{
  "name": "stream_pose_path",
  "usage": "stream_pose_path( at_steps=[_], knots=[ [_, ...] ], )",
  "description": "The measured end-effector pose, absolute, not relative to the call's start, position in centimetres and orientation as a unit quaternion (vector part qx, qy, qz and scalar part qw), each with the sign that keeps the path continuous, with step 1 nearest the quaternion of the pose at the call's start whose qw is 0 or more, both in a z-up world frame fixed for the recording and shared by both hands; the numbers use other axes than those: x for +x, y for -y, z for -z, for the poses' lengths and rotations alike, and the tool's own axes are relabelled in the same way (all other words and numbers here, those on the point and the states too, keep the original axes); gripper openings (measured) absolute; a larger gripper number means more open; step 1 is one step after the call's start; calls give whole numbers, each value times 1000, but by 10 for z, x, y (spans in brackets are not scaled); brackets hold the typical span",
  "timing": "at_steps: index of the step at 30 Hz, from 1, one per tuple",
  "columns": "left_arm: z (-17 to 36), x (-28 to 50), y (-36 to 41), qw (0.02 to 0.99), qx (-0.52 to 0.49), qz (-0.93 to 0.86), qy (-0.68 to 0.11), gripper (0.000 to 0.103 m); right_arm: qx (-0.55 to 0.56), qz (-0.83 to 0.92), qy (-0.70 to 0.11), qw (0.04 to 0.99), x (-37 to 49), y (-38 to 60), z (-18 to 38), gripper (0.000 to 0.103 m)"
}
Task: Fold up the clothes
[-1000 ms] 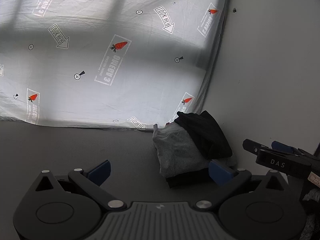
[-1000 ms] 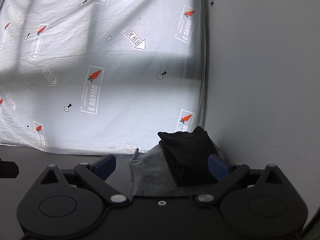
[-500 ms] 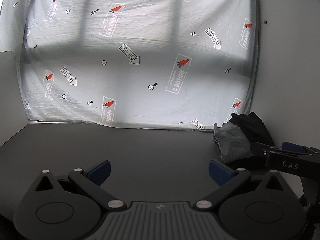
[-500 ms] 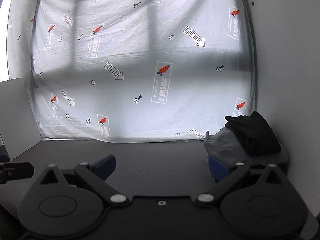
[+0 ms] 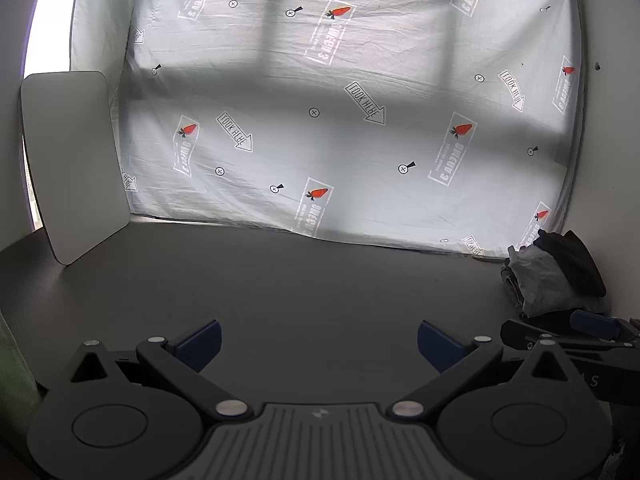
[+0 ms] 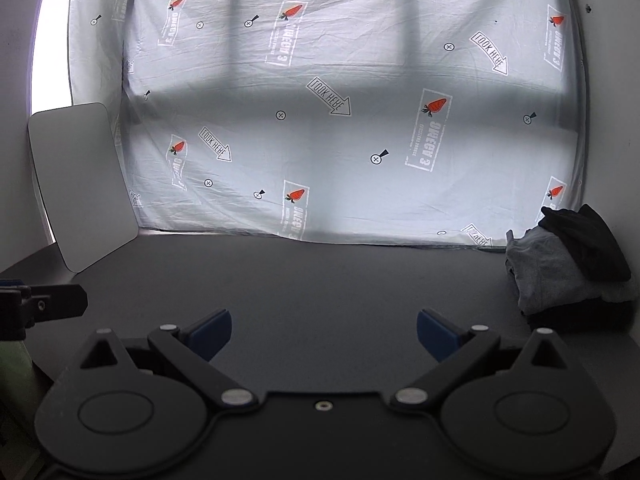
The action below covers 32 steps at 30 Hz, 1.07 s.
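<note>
Withdrawal from the finished stack. A second ago both cameras sat close over the folded clothes, the black garment filling the space between the right gripper's pads; now both views take in the whole dark tabletop [image 5: 280, 280], and the stack of folded clothes [image 6: 568, 272] lies well apart at the far right corner, against the white wall and just beside the printed sheet [image 5: 340, 120]. The stack reads, bottom to top, as a dark item, a grey garment [image 5: 540, 280] and a black garment [image 6: 588, 240]. The left gripper [image 5: 318, 344] and right gripper [image 6: 324, 334] both hover over bare table with fingers spread wide and nothing between them. A white board [image 5: 72, 160] leans at the far left. Judged from this, the black piece has been delivered and released; this fold cycle appears complete, and the next step would be fetching another garment, none of which is visible here.
</note>
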<state>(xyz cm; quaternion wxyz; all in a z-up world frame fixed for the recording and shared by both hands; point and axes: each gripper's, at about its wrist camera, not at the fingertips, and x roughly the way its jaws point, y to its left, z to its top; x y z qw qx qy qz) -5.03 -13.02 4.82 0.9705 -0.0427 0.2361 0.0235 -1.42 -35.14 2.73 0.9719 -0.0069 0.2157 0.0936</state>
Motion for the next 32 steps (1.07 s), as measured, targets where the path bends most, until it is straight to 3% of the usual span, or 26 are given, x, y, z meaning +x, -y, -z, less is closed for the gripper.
stream_pose_path(
  at_steps=[13, 32],
  knots=[
    [-25, -41, 38, 964, -34, 10, -264, 103, 1, -18, -250, 968, -46, 253, -3, 100],
    [-15, -23, 19, 959, -25, 40, -278, 103, 15, 24, -273, 962, -35, 240, 5, 100]
  ],
)
